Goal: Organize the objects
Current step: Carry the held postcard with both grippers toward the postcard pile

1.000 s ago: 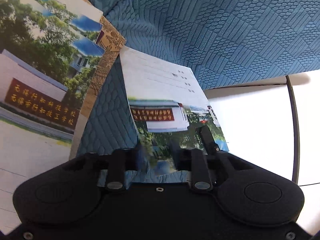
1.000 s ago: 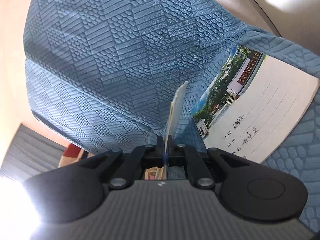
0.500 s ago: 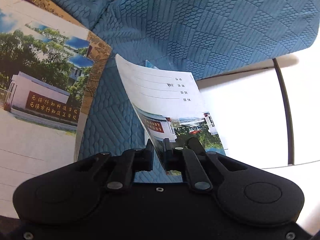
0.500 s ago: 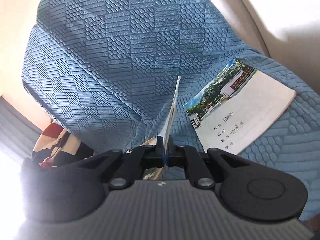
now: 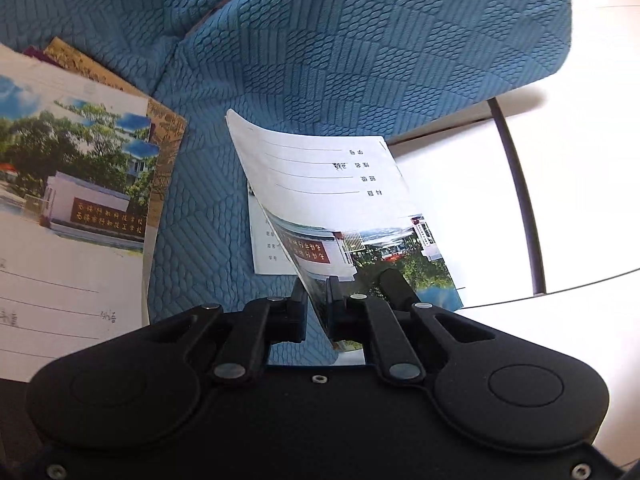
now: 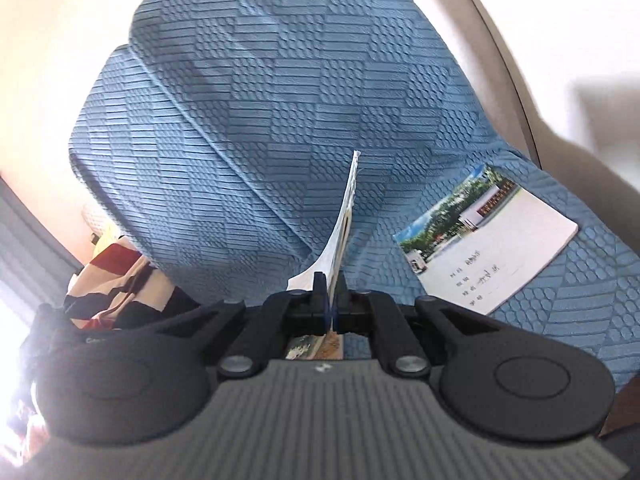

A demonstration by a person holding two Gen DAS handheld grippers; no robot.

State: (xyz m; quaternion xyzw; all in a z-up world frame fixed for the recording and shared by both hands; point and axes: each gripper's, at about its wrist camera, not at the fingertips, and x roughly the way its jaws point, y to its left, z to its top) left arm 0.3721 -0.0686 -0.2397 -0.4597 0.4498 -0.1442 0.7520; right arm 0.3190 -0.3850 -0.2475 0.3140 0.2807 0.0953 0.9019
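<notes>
Pinched by its near edge in the left gripper: a photo-cover notebook, held clear of the seat and tilted, ruled white part far, gate-and-trees picture near. Jaws just been closing, now almost together, pressing the cover from both sides.

Directly beneath, partly hidden: a lower notebook, flat on the blue sofa cover. To the left, a stack of notebooks with the same printed picture, lying on a brown-gold book that pokes out along the stack's far and right edges. To the right, past the seat edge, a bright white floor crossed by a dark bar.

Gripped in the right gripper: an edge-on notebook, standing nearly upright and pointing away, one white leaf curling off to the left at the near end. Jaws fully together on its near edge.

To the right of that, well apart and flat on the same textured cover: a lone notebook, picture at its far left end, handwriting near. Below the gripper's fingers, through the gap, a sliver of printed covers; cannot tell which book. At far left, beside the cushion, a striped bag. At right, behind the cushion, a curved beige frame.
</notes>
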